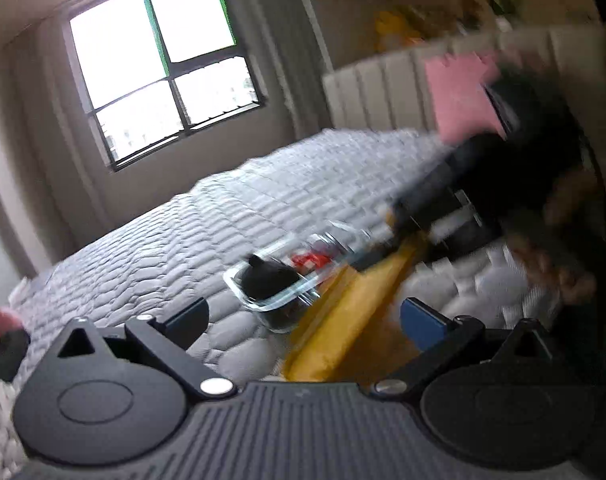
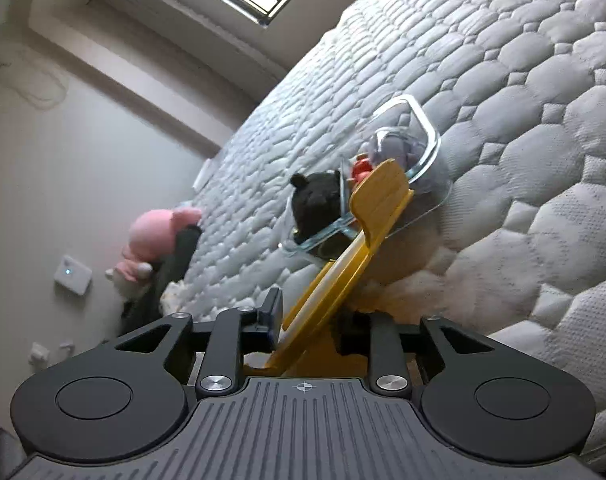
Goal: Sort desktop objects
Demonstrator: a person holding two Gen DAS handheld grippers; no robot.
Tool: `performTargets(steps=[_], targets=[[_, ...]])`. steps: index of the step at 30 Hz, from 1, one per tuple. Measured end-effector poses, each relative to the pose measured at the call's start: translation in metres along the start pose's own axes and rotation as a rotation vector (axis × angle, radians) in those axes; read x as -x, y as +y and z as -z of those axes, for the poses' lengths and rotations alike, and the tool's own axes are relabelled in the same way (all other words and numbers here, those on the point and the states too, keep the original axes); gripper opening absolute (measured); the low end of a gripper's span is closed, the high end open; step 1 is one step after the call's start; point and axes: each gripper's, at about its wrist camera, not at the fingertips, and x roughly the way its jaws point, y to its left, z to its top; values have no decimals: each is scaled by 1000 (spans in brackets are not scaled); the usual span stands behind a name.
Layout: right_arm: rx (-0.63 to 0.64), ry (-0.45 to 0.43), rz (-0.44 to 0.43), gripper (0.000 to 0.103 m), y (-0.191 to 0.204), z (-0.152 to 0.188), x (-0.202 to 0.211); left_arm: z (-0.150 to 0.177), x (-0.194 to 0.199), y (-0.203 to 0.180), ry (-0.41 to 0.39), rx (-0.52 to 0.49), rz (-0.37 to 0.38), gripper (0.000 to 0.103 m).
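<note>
A clear glass container [image 2: 425,136] lies on the quilted mattress [image 2: 503,80]. It holds a black plush bear [image 2: 317,200], a red item [image 2: 361,170] and a grey item [image 2: 391,148]. My right gripper [image 2: 307,320] is shut on a yellow tool [image 2: 359,240] whose far end rests on the container's rim. In the left wrist view the container [image 1: 279,280], the bear [image 1: 269,280] and the yellow tool [image 1: 343,320] lie ahead of my open, empty left gripper [image 1: 307,316]. The other gripper [image 1: 503,184] shows blurred at the right.
A window [image 1: 163,68] is in the far wall. A padded headboard [image 1: 383,80] and a pink sheet [image 1: 463,96] are at the right. A pink plush [image 2: 159,236] and a dark object sit at the mattress edge. A white wall box [image 2: 73,280] is on the wall.
</note>
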Motion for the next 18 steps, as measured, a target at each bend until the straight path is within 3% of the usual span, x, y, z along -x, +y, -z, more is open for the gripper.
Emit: performTargets(steps=[5,9,12,15,16,18], targets=[[-42,9,-33,23,-17,2,8,8,-17,-42,15,-222,-65,103],[-130,23,-98,19,-35,8,18,12,-34,-76,8,-357,-20,103],[-126,22,-136,18,-35,11,27,20,-52,-97,14,-461,-50,97],[-13,-32,-110,18,-20,10,41,20,-73,-103,75,-484,-99,70],[19,-44,-104,21,-15,10,45,18,-79,-98,101,-453,-91,51],[40,-52,-111,22,-11,8,48,13,-85,-85,119,-367,-73,39]])
